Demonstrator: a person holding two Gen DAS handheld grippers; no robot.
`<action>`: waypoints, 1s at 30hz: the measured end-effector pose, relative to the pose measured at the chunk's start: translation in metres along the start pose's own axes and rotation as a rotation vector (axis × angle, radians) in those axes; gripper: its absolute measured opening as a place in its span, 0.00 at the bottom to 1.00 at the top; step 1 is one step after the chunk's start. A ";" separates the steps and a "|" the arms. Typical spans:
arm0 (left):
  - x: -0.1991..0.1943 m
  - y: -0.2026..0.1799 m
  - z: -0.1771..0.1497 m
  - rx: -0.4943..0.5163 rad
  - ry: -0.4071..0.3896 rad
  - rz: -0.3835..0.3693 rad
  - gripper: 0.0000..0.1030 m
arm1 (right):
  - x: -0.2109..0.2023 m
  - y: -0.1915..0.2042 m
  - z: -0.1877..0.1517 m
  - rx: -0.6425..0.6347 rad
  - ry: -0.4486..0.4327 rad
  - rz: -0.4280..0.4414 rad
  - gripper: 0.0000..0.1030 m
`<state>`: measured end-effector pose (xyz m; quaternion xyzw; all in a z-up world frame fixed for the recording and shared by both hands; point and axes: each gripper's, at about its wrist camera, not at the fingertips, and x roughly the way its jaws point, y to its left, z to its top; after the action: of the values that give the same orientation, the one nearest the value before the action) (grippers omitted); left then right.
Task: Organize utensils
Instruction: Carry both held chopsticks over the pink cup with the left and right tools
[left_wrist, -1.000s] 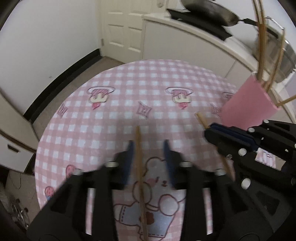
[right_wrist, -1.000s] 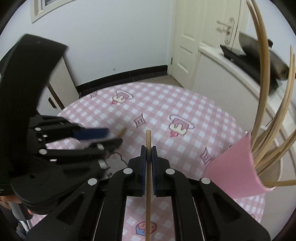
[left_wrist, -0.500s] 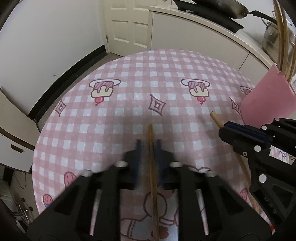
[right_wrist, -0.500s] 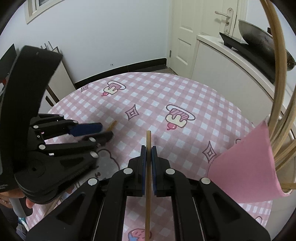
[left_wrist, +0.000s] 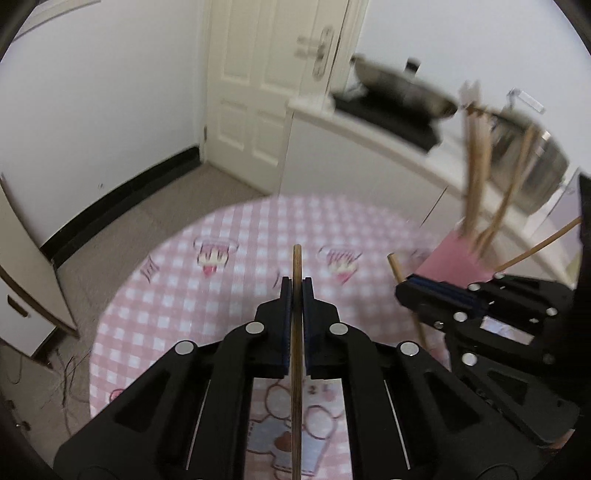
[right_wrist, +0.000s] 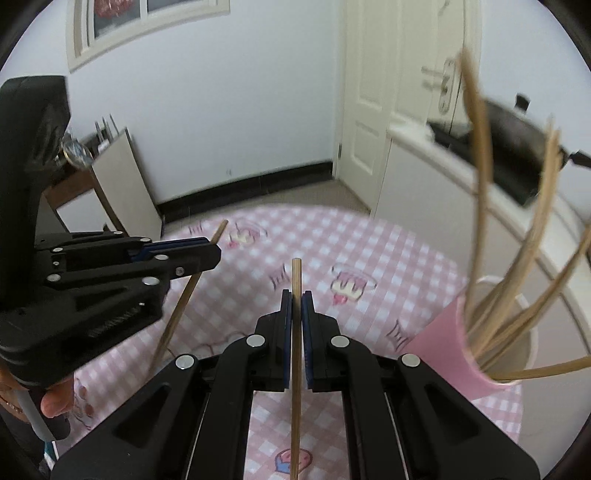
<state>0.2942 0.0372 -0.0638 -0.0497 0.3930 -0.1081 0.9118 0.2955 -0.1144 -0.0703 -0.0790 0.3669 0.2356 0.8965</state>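
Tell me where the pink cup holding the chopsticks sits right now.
The pink cup stands at the table's right edge, just right of the right gripper; the left wrist view shows it behind that gripper.

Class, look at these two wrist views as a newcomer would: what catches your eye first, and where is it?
First, the two black grippers side by side, left gripper and right gripper, each shut on one wooden chopstick above the pink checked tablecloth. Next, the pink cup at the right, holding several more sticks fanned out.
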 end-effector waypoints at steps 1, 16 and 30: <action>-0.011 -0.002 0.002 -0.003 -0.027 -0.007 0.05 | -0.009 0.001 0.002 -0.005 -0.019 -0.005 0.04; -0.106 -0.045 0.009 -0.008 -0.310 -0.112 0.05 | -0.107 0.007 0.010 -0.056 -0.206 -0.069 0.04; -0.117 -0.089 0.041 -0.022 -0.429 -0.167 0.05 | -0.160 -0.042 0.023 0.022 -0.485 -0.204 0.04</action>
<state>0.2320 -0.0219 0.0626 -0.1137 0.1859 -0.1659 0.9618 0.2304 -0.2023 0.0559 -0.0471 0.1342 0.1518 0.9781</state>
